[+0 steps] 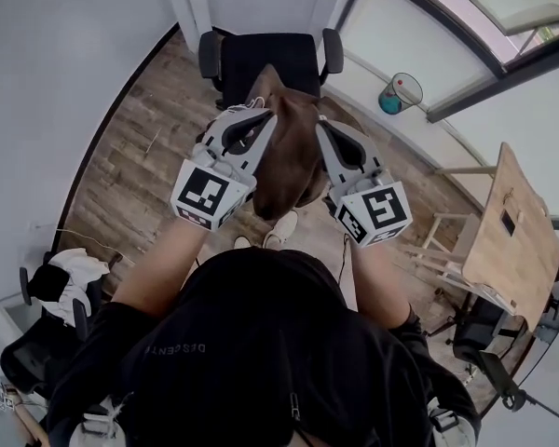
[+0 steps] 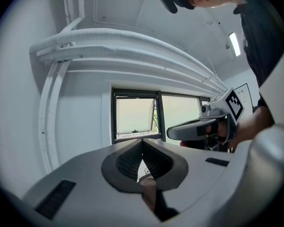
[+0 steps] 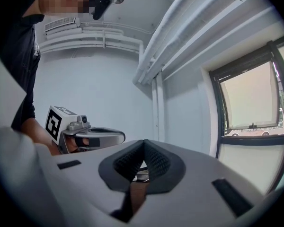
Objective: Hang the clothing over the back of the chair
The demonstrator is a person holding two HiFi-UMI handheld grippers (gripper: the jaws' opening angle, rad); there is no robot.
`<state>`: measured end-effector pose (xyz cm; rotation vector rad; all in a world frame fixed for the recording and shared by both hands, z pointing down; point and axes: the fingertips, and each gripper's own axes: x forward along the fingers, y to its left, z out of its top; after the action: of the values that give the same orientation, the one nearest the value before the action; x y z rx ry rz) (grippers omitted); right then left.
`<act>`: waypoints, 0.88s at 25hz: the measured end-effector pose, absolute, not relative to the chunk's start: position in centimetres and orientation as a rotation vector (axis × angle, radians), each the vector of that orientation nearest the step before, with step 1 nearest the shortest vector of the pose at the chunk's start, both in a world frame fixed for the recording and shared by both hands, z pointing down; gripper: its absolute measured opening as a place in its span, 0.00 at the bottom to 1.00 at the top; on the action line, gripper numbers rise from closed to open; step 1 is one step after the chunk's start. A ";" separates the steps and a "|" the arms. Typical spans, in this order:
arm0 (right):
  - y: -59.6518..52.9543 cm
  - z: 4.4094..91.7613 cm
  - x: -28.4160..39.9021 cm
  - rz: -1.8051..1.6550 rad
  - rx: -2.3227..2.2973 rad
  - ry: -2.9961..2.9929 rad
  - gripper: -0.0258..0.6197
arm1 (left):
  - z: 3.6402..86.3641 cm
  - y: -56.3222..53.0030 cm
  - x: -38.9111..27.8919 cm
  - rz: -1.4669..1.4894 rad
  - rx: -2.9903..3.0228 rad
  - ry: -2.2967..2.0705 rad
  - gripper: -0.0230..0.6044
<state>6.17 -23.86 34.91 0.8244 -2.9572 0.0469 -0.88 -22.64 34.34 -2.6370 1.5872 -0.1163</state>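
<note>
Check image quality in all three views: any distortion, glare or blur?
Head view: heavy fisheye, the boards of the floor bow; light is even, and the brown garment and chair are sharp. Left gripper view: round black vignette, window washed out, ceiling light glares. Right gripper view: same vignette, window washed out too; the mosaic patch at top left is added masking.

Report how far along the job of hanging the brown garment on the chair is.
Done: the brown garment is picked up, with the left tool and the right tool each shut on an edge of it, so it hangs between them.
In hand: it is held up in front of the black chair, not touching it.
Left: drape it over the chair's back, where nothing hangs yet, then release both tools.
</note>
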 end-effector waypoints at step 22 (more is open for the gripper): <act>-11.5 33.1 7.1 0.031 0.978 -2.932 0.05 | 32.0 -11.1 1.2 -0.018 -2.749 1.399 0.07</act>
<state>7.11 -11.53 33.08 0.9777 -2.9315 0.0309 1.20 -11.08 32.03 -2.7485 1.3994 -0.0176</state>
